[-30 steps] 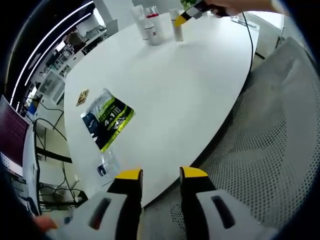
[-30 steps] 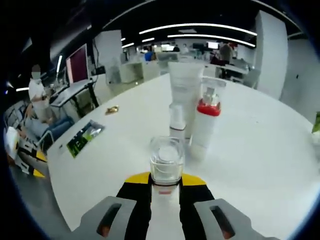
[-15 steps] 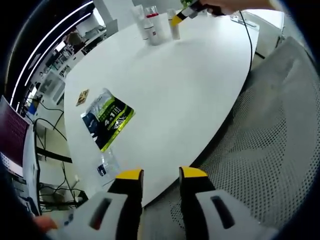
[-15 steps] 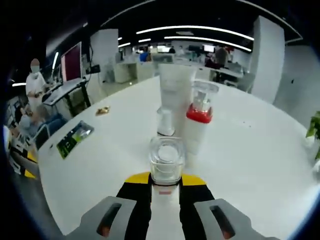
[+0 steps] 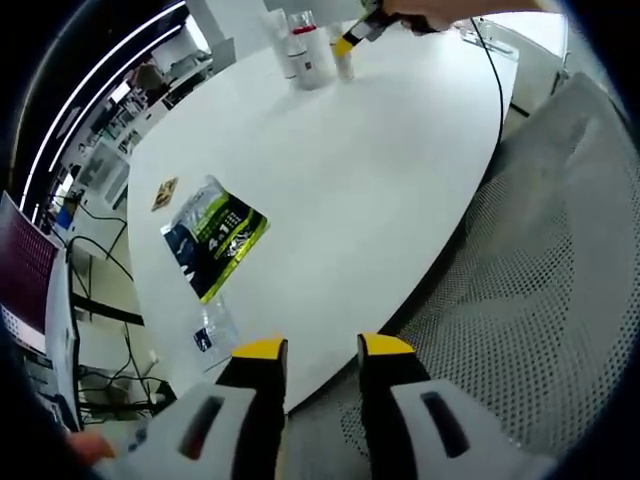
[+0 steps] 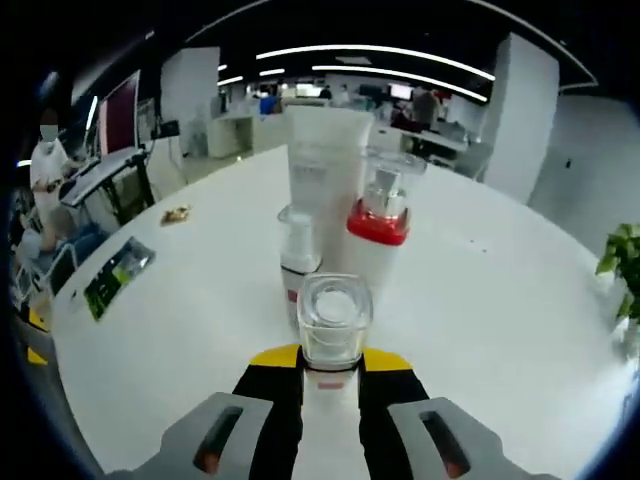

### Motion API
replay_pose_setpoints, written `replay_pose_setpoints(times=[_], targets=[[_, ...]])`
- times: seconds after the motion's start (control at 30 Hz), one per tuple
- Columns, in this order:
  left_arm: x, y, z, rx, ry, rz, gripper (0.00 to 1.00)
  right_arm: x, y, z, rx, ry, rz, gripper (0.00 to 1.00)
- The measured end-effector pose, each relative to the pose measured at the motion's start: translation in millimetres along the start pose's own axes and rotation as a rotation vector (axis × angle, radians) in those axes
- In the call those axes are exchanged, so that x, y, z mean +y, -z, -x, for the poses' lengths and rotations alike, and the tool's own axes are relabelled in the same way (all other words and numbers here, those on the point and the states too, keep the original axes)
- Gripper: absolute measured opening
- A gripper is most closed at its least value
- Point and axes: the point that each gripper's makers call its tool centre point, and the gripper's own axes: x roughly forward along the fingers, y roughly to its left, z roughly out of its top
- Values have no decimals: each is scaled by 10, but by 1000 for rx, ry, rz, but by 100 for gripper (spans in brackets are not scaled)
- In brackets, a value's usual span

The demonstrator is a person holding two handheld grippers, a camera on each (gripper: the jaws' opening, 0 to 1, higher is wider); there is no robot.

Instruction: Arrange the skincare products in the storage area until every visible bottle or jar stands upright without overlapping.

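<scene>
My right gripper (image 6: 332, 360) is shut on a white bottle with a clear square cap (image 6: 335, 318), held upright over the white table (image 6: 500, 300). Just beyond it stand a tall white tube (image 6: 325, 160), a red-collared pump bottle (image 6: 373, 245) and a small white pump bottle (image 6: 297, 250), close together. In the left gripper view this group (image 5: 300, 50) sits at the table's far end, with the right gripper (image 5: 350, 38) and held bottle (image 5: 345, 67) beside it. My left gripper (image 5: 323, 350) hangs open off the near table edge, holding nothing.
A green and black packet (image 5: 215, 237), a small snack wrapper (image 5: 165, 193) and a clear plastic bag (image 5: 213, 330) lie on the table's near left part. A grey mesh chair (image 5: 540, 300) stands beside my left gripper. A potted plant (image 6: 622, 270) is at the far right.
My right gripper has carried the clear-capped bottle closer to the standing group, so that the three now sit right behind it. My left gripper has not moved.
</scene>
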Motion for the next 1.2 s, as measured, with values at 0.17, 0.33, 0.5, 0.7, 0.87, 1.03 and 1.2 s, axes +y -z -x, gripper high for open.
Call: replay_pose_setpoints(times=[0.17, 0.33, 0.5, 0.7, 0.87, 1.03, 1.2], targets=[[1, 3, -2, 1, 0, 2, 22, -3, -17, -79, 6, 15, -8, 15], [2, 9, -4, 3, 1, 4, 22, 3, -55, -135, -10, 33, -26, 15], [2, 11, -6, 5, 2, 5, 21, -39, -95, -187, -28, 63, -85, 15], [0, 15, -9, 7, 3, 6, 21, -71, -120, -227, -41, 91, -117, 15], [-3, 18, -10, 9, 4, 7, 21, -92, -122, -224, -44, 132, -152, 15], [-3, 18, -9, 9, 3, 7, 21, -115, -134, -236, -46, 164, -175, 15], [3, 17, -8, 7, 1, 11, 21, -127, -145, -249, -40, 182, -191, 15]])
